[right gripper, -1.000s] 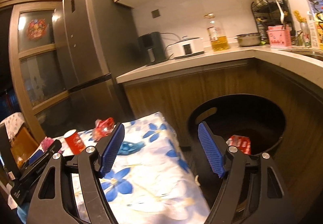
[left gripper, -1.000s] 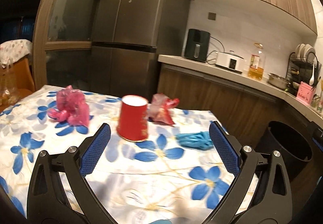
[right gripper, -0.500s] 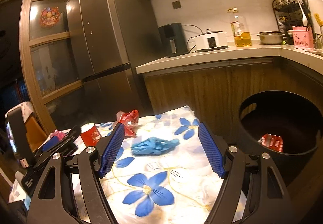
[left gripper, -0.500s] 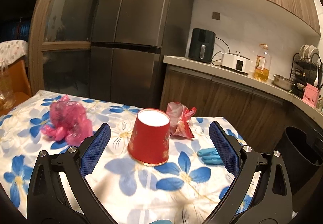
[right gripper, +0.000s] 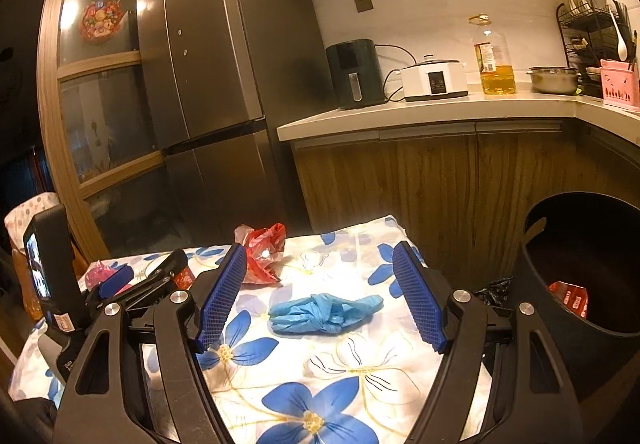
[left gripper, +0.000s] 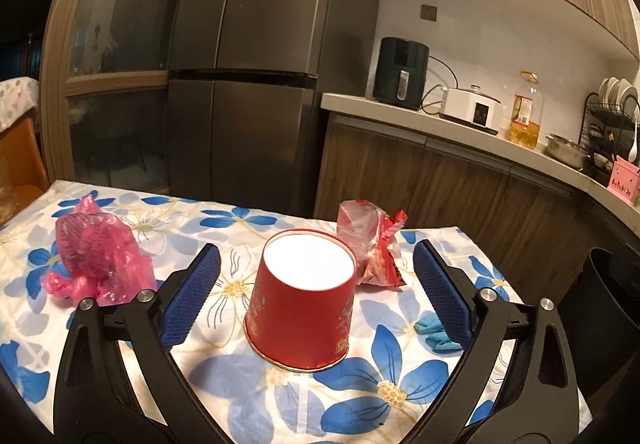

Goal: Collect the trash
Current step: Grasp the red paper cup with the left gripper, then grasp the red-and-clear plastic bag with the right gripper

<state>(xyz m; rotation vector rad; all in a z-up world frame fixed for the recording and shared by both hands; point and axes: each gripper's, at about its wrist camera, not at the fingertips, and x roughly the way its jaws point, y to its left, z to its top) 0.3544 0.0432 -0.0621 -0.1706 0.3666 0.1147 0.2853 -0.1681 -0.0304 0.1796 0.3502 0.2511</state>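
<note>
Sitting upside down on the flowered tablecloth (left gripper: 192, 384), a red paper cup (left gripper: 302, 302) lies between the spread fingers of the left gripper (left gripper: 316, 296), which is released and touches nothing. Just behind the cup, on its right, lies a crumpled red and clear wrapper (left gripper: 370, 244). A pink plastic bag (left gripper: 94, 258) rests to the cup's left, near the left finger. A knotted blue glove (right gripper: 324, 312) lies near the table's right edge, framed by the right gripper (right gripper: 320, 298), whose fingers are also wide apart and grasp nothing. Right of the table stands a black bin (right gripper: 580, 272) with a red packet (right gripper: 570, 296) inside. Farther back are a dark fridge (left gripper: 260, 63) and a counter (right gripper: 420, 113) with appliances.
</note>
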